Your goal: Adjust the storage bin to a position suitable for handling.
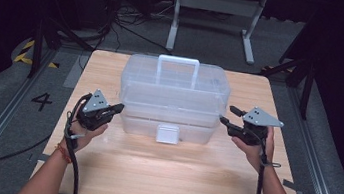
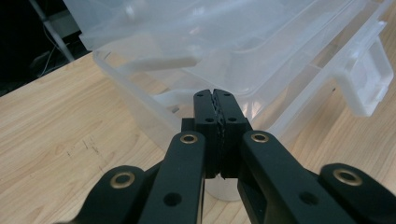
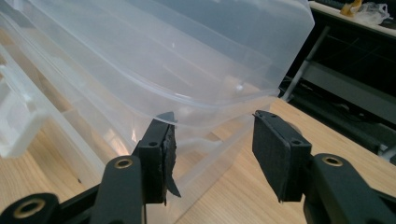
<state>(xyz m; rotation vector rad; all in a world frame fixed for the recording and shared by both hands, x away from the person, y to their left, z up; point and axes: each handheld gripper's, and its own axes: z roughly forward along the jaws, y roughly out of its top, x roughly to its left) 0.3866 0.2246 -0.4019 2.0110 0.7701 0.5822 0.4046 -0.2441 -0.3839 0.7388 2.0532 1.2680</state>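
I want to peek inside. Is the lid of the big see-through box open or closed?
Partly open. The lid sits lifted above the box bottom, with a gap along the edge in both gripper views.

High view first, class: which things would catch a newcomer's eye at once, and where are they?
A large clear plastic storage box with a white handle stands mid-table on the pale wooden table, its lid slightly raised. The left gripper, jaws shut, sits at the box's left end. The right gripper, jaws apart, sits at its right end, by the lid's edge.
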